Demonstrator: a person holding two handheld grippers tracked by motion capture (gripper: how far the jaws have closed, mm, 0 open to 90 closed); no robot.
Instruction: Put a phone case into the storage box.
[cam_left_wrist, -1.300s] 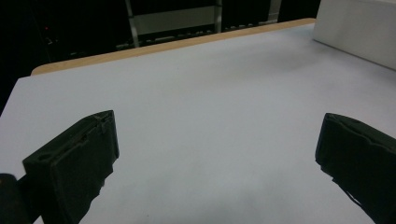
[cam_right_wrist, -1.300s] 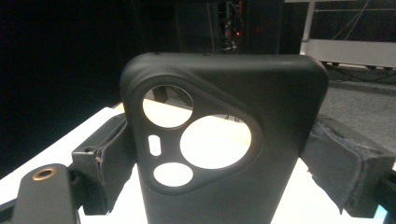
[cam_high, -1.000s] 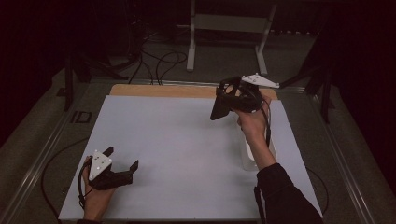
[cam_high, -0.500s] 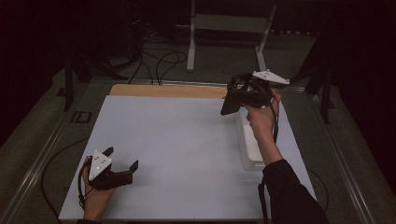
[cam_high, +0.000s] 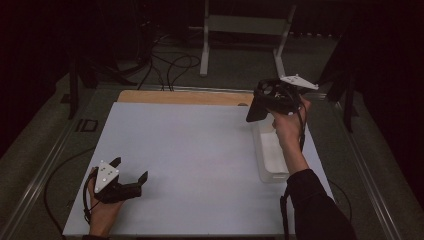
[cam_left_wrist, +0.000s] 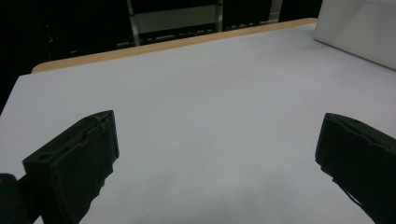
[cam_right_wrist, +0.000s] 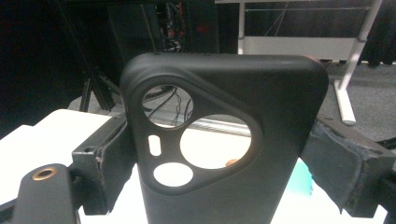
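A black phone case with a large camera cutout stands upright between the jaws of my right gripper, which is shut on its two sides. From above, the right gripper hangs in the air over the far end of a clear plastic bin, and the phone case points down and left. My left gripper rests on the white mat at the near left. Its jaws stand wide apart with nothing between them, and bare mat lies ahead of the left gripper.
A white mat covers the table, with a wooden strip at the far edge. The bin's pale wall appears at the upper right of the left gripper view. Cables and a metal stand lie on the floor beyond.
My right gripper has carried the phone case to the right and farther from the person, uncovering more of the bin beneath the hand. The left gripper has stayed still.
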